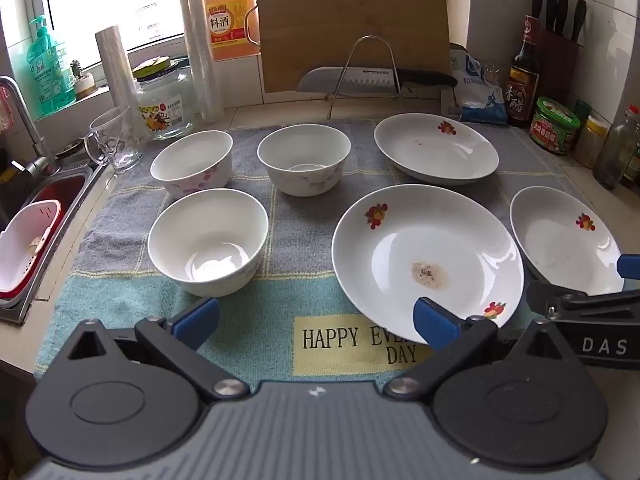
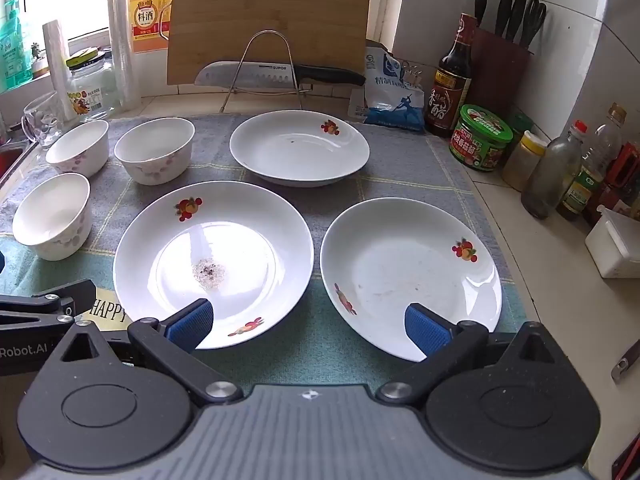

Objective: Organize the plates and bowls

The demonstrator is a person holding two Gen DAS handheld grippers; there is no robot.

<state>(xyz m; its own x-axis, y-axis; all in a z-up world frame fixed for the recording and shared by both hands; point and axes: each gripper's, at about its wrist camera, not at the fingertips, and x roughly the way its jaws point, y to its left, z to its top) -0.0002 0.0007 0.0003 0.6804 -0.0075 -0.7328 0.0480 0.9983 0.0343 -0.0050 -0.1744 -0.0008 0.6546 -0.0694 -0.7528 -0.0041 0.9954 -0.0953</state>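
Observation:
Three white bowls and three white plates with fruit prints lie apart on a grey and teal towel (image 1: 288,216). The near bowl (image 1: 208,242) is front left, with two flowered bowls (image 1: 192,164) (image 1: 304,164) behind it. The soiled middle plate (image 1: 428,256) (image 2: 214,262), the right plate (image 1: 566,240) (image 2: 410,276) and the far plate (image 1: 436,148) (image 2: 300,148) fill the right half. My left gripper (image 1: 316,322) hovers open over the towel's front, holding nothing. Open and bare too, my right gripper (image 2: 308,326) hangs over the gap between the two near plates.
A wooden cutting board (image 1: 352,24) and a cleaver on a wire rack (image 1: 372,78) stand at the back. Jars, bottles and a knife block (image 2: 500,68) line the right wall. A glass mug (image 1: 116,140), a glass jar and a sink with a red-and-white basket (image 1: 28,240) are on the left.

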